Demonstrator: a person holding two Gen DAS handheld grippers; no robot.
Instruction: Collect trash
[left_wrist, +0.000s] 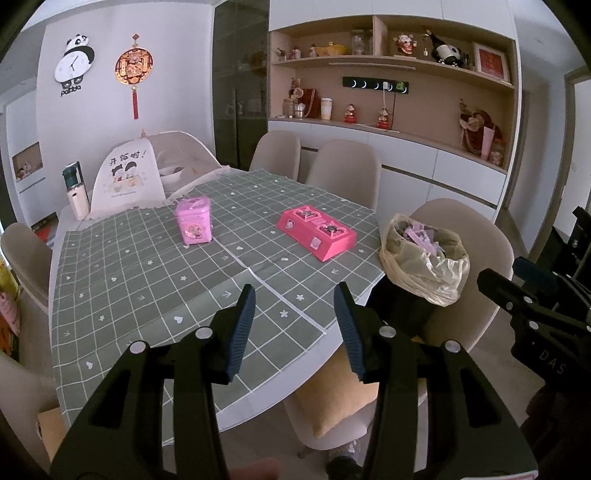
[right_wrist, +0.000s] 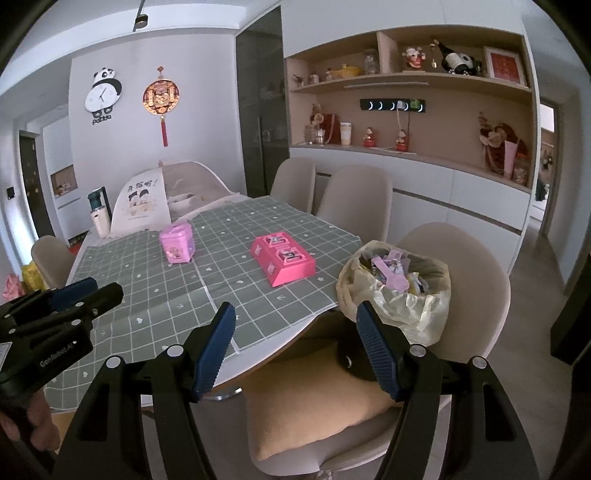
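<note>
1. Where the room opens behind it, the dining table (left_wrist: 92, 295) (right_wrist: 122, 310) fills the middle of both views under a grey-green checked cloth (left_wrist: 147, 266) (right_wrist: 229, 236), with beige chairs (left_wrist: 343, 170) (right_wrist: 354, 195) along its far side
2. At the table's far end stands a mesh food cover (left_wrist: 147, 173) (right_wrist: 173, 192), with a bottle (left_wrist: 75, 192) (right_wrist: 99, 214) just beside it
3. On the nearest chair (left_wrist: 461, 229) (right_wrist: 472, 273) at the table's right corner sits the trash bin (left_wrist: 424, 258) (right_wrist: 399, 288), lined with a pale plastic bag and filled with pink and mixed scraps; an orange cushion (left_wrist: 332, 398) (right_wrist: 314, 406) lies on the seat
4. A pink toy stove (left_wrist: 317, 232) (right_wrist: 282, 260) lies flat on the cloth near the bin
5. A lighter pink tin (left_wrist: 194, 219) (right_wrist: 177, 242) stands upright, well apart to the stove's left
6. The left gripper (left_wrist: 295, 325) (right_wrist: 66, 291) hangs above the table's near edge, fingers spread and holding nothing
7. The right gripper (right_wrist: 295, 343) (left_wrist: 517, 280) hangs above the cushioned seat just in front of the bin, fingers spread wide, nothing between them
</note>
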